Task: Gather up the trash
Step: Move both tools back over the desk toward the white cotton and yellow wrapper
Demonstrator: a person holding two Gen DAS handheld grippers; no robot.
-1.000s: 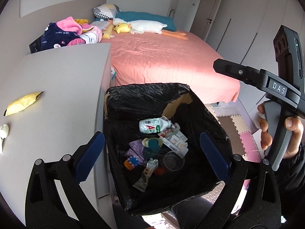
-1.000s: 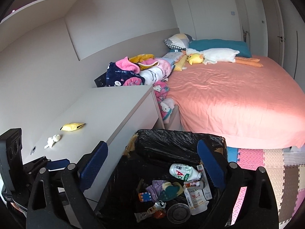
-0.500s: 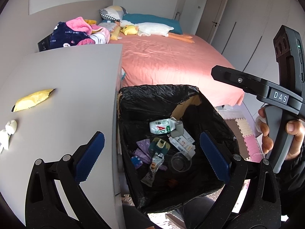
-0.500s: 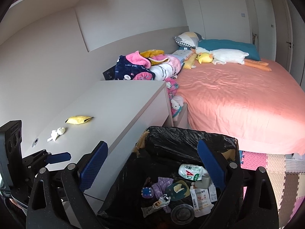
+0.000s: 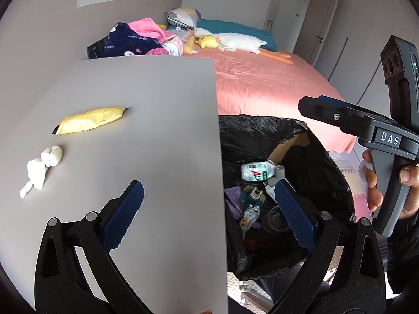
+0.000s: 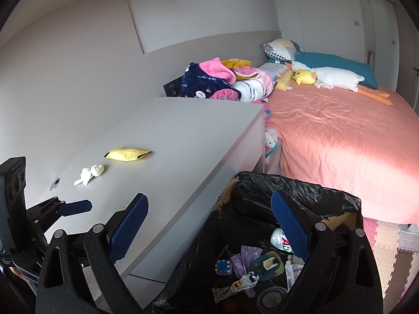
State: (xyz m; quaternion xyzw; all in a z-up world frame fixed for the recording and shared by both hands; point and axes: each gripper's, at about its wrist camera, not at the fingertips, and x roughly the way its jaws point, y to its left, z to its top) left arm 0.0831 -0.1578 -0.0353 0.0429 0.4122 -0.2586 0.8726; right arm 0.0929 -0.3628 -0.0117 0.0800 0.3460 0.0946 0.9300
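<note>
**Left wrist view: two scraps left on the table, both grippers empty**

Left wrist view shows our left gripper (image 5: pixel 207 209) with jaws apart over the table (image 5: pixel 157 91) edge, holding nothing. A yellow wrapper (image 5: pixel 90 123) and a white tissue wad (image 5: pixel 43 166) lie near each other on the table, well apart from the bin (image 5: pixel 262 128) beside it. Our right gripper (image 6: pixel 209 225) hovers above the bin, jaws apart too. We judge the flat wrapper may slide away under a shallow pinch, and the light tissue could slip out before reaching the bin.
</note>
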